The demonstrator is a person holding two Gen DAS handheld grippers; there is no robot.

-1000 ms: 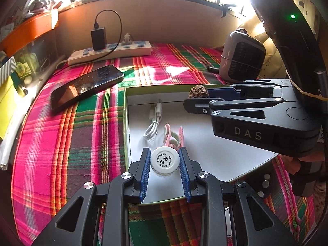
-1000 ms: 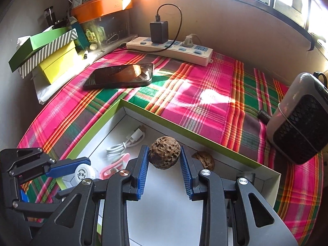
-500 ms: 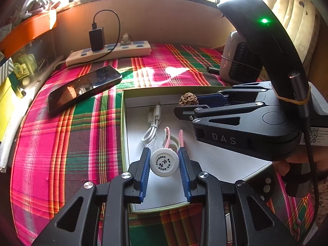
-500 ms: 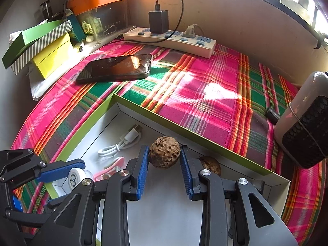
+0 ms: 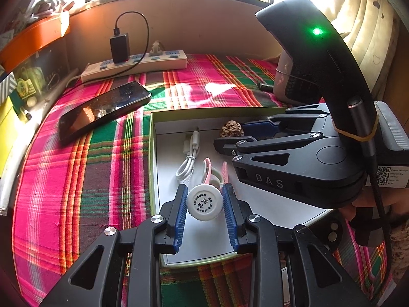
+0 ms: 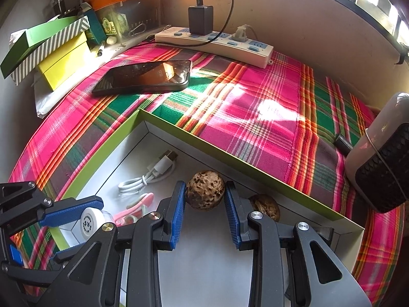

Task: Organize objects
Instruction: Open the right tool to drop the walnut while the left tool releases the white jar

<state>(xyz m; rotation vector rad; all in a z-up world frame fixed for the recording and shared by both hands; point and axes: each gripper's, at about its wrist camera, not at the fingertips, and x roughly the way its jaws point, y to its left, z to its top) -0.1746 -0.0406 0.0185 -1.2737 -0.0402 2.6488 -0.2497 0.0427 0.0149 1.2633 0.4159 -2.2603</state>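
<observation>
Jaws clamped; box (image 6: 255,171) on plaid cloth (image 6: 255,97).

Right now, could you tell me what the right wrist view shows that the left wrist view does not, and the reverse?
Only the right wrist view shows a second walnut lying in the box behind the right gripper, and the green striped boxes stacked at the cloth's edge.

Only the left wrist view shows the right gripper's body with its green light.

Both show the left gripper shut on the white cap, the right gripper shut on a walnut, the white cable, the pink clip, the phone and the power strip.
</observation>
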